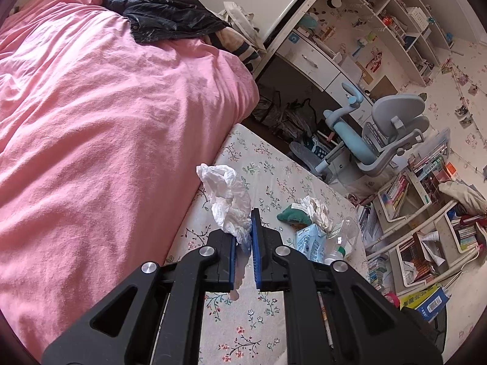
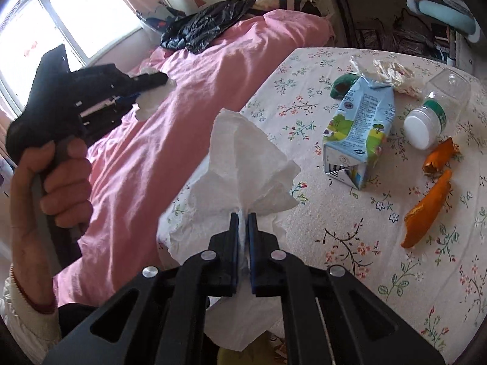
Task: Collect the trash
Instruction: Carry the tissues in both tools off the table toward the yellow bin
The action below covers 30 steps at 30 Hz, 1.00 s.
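My left gripper (image 1: 243,228) is shut on a crumpled white tissue (image 1: 226,200), held above the floral sheet (image 1: 261,164). In the right wrist view that same gripper (image 2: 149,89) hangs over the pink duvet with a hand (image 2: 57,182) on its grip. My right gripper (image 2: 243,222) is shut on a large white paper tissue (image 2: 243,164), which fans out above its pads. On the sheet lie a blue milk carton (image 2: 356,133), a clear bottle with a white cap (image 2: 432,112), two orange peels (image 2: 426,210), a crumpled wrapper (image 2: 389,73) and a green item (image 2: 342,85).
A pink duvet (image 1: 106,121) covers the bed's left, with a black jacket (image 1: 158,6) at its far end. Beyond the bed stand a grey-blue desk chair (image 1: 380,133), a white desk with shelves (image 1: 365,30) and low book racks (image 1: 420,213). A window (image 2: 61,15) is far left.
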### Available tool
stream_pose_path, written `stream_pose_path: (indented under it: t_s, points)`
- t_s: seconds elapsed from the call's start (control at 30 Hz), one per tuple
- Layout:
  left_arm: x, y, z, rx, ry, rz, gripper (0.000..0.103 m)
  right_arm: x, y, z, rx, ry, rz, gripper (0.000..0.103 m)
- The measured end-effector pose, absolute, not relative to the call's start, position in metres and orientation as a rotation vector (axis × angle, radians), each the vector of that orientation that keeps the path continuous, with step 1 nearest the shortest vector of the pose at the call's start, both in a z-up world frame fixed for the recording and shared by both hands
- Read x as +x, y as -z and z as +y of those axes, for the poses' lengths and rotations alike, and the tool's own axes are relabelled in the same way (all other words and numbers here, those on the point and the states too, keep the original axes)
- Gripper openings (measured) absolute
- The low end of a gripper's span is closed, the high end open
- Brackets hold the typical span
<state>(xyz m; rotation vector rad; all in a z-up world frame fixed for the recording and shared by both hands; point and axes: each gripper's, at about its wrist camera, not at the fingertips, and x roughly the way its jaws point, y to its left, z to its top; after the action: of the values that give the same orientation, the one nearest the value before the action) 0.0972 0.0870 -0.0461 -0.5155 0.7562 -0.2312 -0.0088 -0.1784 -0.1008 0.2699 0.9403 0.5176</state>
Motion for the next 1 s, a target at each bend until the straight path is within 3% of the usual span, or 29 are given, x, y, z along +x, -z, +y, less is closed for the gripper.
stream_pose_path:
  t_s: [0.23, 0.47, 1.0]
  points:
    - [0.084, 0.041, 0.074, -0.574, 0.454, 0.681, 0.008, -0.050, 0.088, -0.197, 0.344, -0.555, 0.916, 0.007]
    - [0.042, 0.034, 0.044, -0.439, 0.531, 0.664, 0.008, -0.093, 0.109, -0.212, 0.395, -0.565, 0.958, 0.007]
    - [-0.063, 0.061, -0.001, -0.140, 0.500, 0.771, 0.008, -0.139, 0.196, -0.195, 0.371, -0.527, 1.288, 0.007]
